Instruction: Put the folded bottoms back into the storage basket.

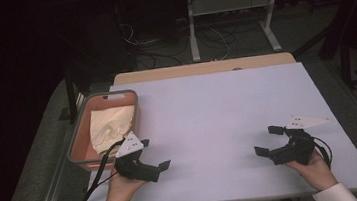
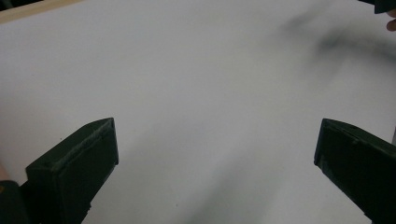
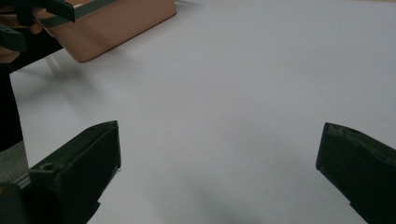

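High view: tools (image 1: 155,159) (image 1: 266,140) pointing inward.

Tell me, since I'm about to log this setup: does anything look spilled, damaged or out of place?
Nothing stands out. The cream cloth lies crumpled inside the orange bin at the table's left edge; left gripper and right gripper are open over bare surface.

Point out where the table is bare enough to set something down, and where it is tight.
The white table top is bare from the bin rightward to its right edge, including the stretch between the left gripper and the right gripper. It is crowded at the near left corner, where the bin holding crumpled cloth sits close beside the left gripper.
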Demonstrator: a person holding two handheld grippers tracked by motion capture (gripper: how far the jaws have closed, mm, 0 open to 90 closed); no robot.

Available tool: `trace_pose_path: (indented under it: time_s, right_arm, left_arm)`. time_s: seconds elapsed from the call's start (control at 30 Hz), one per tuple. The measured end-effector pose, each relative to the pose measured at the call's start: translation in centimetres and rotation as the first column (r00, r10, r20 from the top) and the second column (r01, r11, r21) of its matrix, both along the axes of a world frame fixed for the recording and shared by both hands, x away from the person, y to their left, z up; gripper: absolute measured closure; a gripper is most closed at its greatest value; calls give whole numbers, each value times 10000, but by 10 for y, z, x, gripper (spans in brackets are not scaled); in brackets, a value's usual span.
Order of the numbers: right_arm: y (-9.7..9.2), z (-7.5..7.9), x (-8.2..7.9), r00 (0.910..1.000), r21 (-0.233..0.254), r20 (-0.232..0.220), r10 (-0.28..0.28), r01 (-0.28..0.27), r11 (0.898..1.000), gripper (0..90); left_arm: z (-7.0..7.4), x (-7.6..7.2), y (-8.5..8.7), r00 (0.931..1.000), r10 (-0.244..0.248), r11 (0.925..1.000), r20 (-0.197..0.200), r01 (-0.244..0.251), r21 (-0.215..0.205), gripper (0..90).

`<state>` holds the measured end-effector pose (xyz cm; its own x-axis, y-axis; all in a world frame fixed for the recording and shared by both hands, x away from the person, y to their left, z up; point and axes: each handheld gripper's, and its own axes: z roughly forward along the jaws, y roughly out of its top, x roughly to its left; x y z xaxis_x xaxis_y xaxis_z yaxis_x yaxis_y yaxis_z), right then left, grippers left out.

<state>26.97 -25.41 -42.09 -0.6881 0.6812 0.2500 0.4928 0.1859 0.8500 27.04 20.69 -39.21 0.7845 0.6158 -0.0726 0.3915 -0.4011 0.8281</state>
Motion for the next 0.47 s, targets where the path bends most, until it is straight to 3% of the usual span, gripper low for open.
trace_pose_path:
  time_s: [0.47]
  right_arm:
    - [-21,-6,-13,9988,-210,-82,-474,472,9987,0]
  left_arm:
    - [-6,-1,-2,9998,-132,9999,-120,133,70,0]
